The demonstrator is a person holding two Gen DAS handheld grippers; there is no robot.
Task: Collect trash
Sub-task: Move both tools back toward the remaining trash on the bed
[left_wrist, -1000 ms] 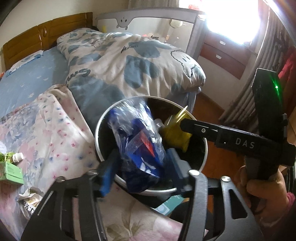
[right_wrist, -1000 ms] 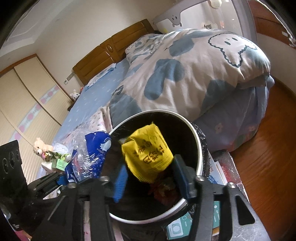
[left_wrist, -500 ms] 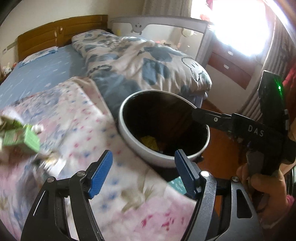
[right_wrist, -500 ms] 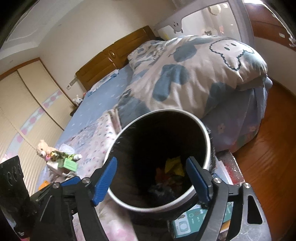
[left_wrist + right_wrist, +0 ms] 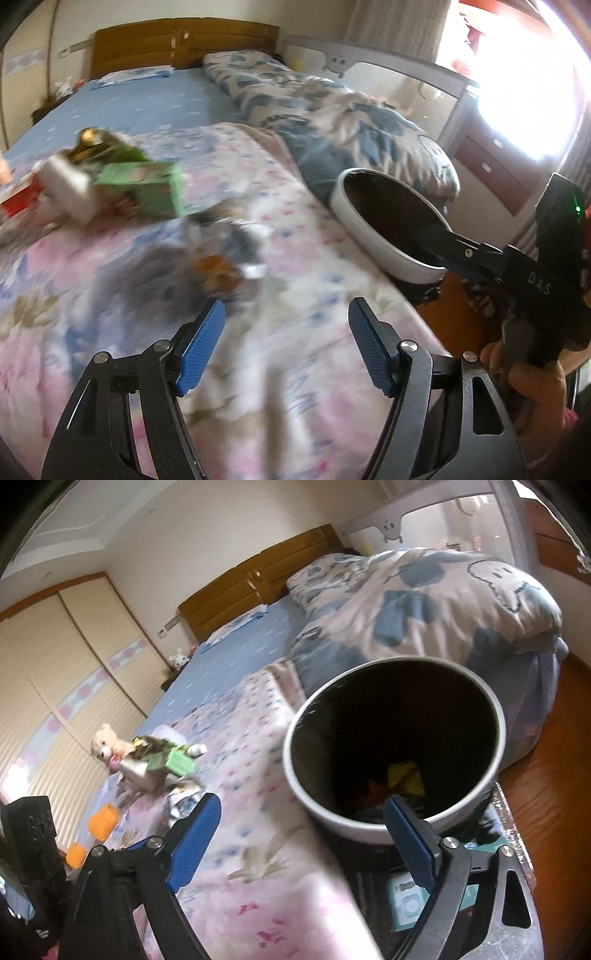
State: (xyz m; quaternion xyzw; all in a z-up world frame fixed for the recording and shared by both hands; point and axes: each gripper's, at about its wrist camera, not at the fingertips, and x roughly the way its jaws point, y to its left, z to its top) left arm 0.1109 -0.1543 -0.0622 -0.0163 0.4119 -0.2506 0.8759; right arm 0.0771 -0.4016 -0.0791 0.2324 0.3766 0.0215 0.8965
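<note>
A white-rimmed trash bin (image 5: 391,753) (image 5: 384,229) stands beside the bed, with a yellow wrapper (image 5: 404,777) and other trash at its bottom. On the floral blanket lie a green box (image 5: 147,188) (image 5: 177,762), a white bottle (image 5: 66,192) and a crumpled wrapper (image 5: 221,258) (image 5: 184,794), all blurred. My left gripper (image 5: 286,345) hangs open and empty over the blanket, just short of the crumpled wrapper. My right gripper (image 5: 306,840) hovers at the bin's near rim, its jaws opening with nothing between them; it also shows at the right of the left wrist view (image 5: 461,254).
A rolled blue-and-white quilt (image 5: 424,602) lies behind the bin. A teddy bear (image 5: 105,744) and orange items (image 5: 103,821) sit further left on the bed. A teal box (image 5: 410,901) lies on a stand under the bin. Wooden floor (image 5: 546,760) at right.
Both grippers let go of their trash, the blue bag and yellow wrapper, into the bin and opened. The left gripper swung left over the blanket toward the pile; the right drew back left.
</note>
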